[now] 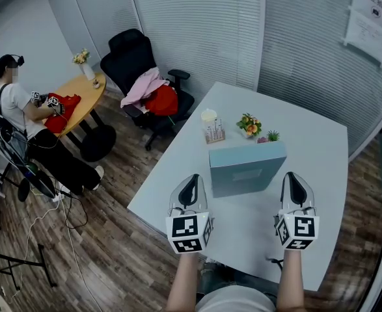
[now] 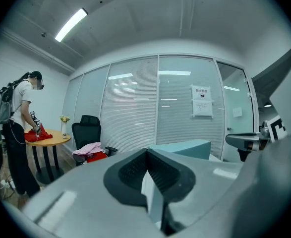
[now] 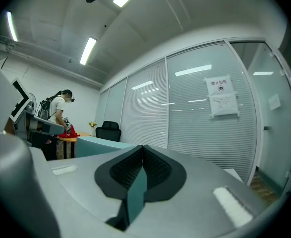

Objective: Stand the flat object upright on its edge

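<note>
The left gripper (image 1: 189, 184) and the right gripper (image 1: 297, 182) hover side by side over the near part of the white table (image 1: 311, 138), both pointing toward the far side. In the left gripper view, the left gripper (image 2: 146, 151) has its jaws closed tip to tip with nothing between them. In the right gripper view, the right gripper (image 3: 143, 148) is likewise closed and empty. The teal box (image 1: 246, 171) appears to stand on its long edge at the table's centre, broad face toward the near side. It is just beyond the fingertips, laterally between the grippers. No contact is visible.
</note>
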A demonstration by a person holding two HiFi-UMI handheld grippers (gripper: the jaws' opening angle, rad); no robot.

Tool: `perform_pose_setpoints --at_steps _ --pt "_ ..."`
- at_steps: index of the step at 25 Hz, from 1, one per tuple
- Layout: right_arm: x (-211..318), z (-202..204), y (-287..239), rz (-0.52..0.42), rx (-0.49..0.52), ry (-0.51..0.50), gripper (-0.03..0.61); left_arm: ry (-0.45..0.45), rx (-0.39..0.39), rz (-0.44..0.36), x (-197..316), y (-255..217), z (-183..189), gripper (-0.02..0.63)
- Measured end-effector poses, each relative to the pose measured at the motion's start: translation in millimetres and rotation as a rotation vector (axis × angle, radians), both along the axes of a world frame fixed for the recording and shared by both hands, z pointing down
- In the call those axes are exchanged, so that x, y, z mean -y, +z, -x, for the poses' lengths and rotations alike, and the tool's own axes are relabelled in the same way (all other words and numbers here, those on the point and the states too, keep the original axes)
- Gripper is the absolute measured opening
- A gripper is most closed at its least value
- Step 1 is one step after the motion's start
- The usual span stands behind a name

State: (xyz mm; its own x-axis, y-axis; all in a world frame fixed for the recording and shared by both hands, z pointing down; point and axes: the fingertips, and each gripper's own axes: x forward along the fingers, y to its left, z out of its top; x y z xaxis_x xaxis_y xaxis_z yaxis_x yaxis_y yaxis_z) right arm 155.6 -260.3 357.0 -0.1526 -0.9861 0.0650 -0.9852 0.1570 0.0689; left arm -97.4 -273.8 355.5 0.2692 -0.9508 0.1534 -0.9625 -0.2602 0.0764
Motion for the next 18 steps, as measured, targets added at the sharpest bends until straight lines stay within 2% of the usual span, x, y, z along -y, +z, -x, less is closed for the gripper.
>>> perform_pose_setpoints --at_steps 18 --pt "3.6 -2.1 5.5 0.012 0.003 -0.006 0.026 0.003 -0.010 0.005 2.8 1.6 -2.4 0.000"
